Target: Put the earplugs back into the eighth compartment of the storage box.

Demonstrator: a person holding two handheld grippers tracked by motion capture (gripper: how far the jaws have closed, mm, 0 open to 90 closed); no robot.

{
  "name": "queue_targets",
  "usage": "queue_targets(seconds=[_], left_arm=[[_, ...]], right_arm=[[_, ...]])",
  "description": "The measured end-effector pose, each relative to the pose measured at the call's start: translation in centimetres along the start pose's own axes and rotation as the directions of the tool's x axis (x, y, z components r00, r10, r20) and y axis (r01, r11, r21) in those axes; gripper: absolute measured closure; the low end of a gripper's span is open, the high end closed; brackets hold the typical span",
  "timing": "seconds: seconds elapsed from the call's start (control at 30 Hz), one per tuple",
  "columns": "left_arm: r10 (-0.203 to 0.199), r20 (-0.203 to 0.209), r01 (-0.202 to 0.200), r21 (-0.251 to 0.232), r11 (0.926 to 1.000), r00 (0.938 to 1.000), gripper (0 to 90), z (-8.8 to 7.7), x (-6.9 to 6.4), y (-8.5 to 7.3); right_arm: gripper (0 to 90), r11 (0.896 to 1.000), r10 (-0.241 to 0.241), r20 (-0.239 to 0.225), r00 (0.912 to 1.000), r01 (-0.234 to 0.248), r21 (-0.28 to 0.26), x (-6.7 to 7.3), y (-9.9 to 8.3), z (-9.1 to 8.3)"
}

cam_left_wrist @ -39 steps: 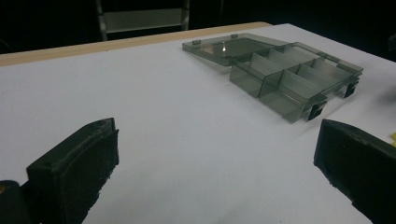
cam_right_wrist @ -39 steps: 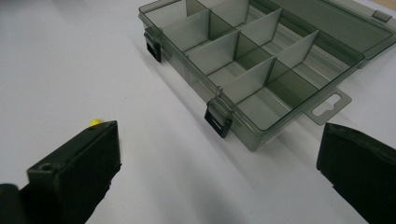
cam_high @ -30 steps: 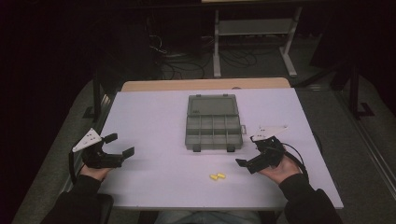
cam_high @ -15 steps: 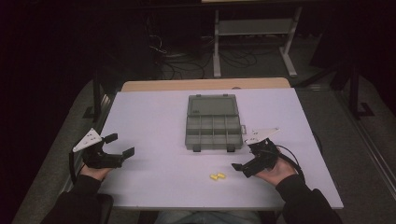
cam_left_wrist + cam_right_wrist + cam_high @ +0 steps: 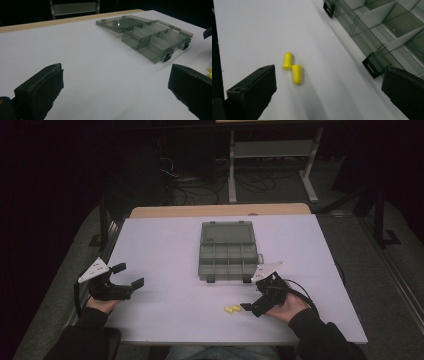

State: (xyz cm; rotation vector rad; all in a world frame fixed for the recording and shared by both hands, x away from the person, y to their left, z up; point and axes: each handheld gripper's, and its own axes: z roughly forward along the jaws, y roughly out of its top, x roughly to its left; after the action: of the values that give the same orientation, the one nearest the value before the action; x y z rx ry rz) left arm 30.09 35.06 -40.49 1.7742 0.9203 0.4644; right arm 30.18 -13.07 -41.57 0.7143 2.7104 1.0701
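Since a second ago the right gripper [image 5: 252,302] has slid inward and toward the near edge, closing on the yellow pieces; the left gripper [image 5: 129,277] has stayed put at the table's left edge. There are two earplugs [image 5: 232,309], lying on the white table [image 5: 165,245] just in front of the right gripper and a little nearer the person than the organiser box [image 5: 227,251]. One box, one table, two grippers. In the right gripper view the earplugs [image 5: 292,67] are short, bright yellow cylinders with rounded ends, touching end to side at a slight angle, lying flat. The box is smoky grey see-through plastic, lid open and laid back, with black latches on its near side. Both grippers have their jaws spread wide, holding nothing.
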Motion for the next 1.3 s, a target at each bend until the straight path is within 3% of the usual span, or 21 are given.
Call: queue_targets(seconds=[0.33,0.5,0.7,0.9,1.3], left_arm=[[0.001,0.001,-0.001,0.001,1.0,1.0,0.0,0.0,0.0,0.0],[0.002,0.001,-0.002,0.001,1.0,1.0,0.0,0.0,0.0,0.0],[0.002,0.001,-0.002,0.001,1.0,1.0,0.0,0.0,0.0,0.0],[0.003,0.002,-0.003,0.002,1.0,1.0,0.0,0.0,0.0,0.0],[0.001,0.003,-0.001,0.0,1.0,1.0,0.0,0.0,0.0,0.0]], right_arm=[[3.5,0.998,-0.029,-0.043,0.9986,0.031,0.051,0.9,0.4,1.3],[13.9,0.996,-0.045,-0.094,0.9946,0.052,0.076,1.3,0.5,2.0],[19.6,0.996,-0.035,-0.097,0.9947,0.043,0.08,1.4,0.6,2.2],[37.0,0.995,-0.03,-0.109,0.9936,0.04,0.09,1.5,0.6,2.7],[57.7,0.994,-0.021,-0.141,0.9897,0.037,0.107,1.3,0.6,3.2]])
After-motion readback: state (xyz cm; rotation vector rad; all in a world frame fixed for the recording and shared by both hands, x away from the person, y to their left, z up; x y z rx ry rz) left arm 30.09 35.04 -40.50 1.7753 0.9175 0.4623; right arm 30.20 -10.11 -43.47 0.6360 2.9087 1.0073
